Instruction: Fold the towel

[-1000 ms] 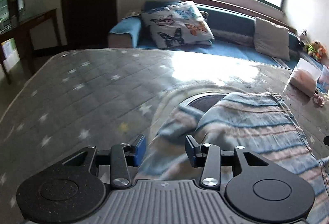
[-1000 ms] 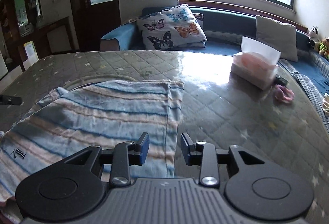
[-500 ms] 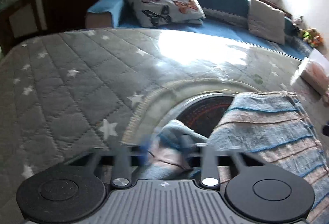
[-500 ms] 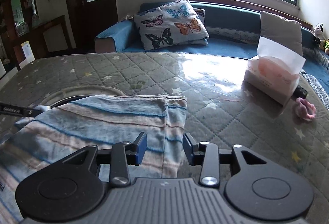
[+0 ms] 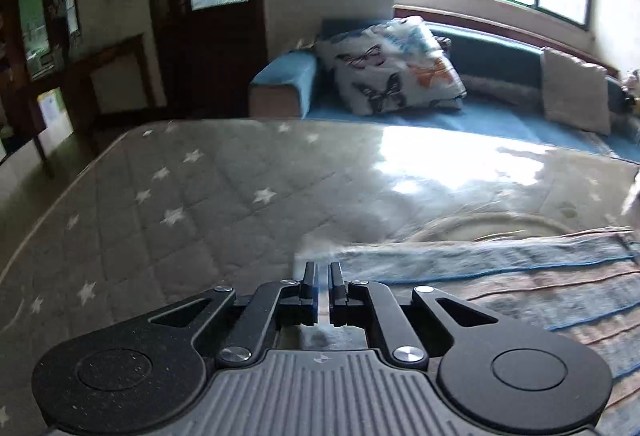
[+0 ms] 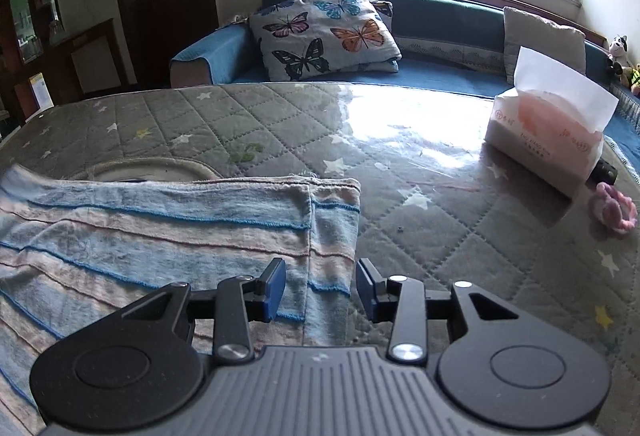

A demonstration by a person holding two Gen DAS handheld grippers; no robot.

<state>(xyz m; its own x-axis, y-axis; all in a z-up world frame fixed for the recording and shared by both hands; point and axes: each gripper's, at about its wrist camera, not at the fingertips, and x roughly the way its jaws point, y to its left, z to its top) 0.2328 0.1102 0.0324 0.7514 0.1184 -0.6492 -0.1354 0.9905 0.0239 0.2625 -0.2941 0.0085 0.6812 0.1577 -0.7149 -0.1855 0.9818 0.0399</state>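
Left gripper [image 5: 322,282] nearly closed, just been easing open, thin striped blue-and-pink towel [image 6: 160,236] corner possibly slipping out lower centre; right gripper [image 6: 320,288] half-open, holding nothing.

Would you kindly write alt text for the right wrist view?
The right claw hangs open above the right edge of a striped towel spread on a star-quilted table. A tissue pack stands further right, a sofa behind.

Your towel [image 6: 168,232] lies on the table [image 6: 460,236], tissue pack [image 6: 548,152] far right, sofa [image 6: 440,72] behind.
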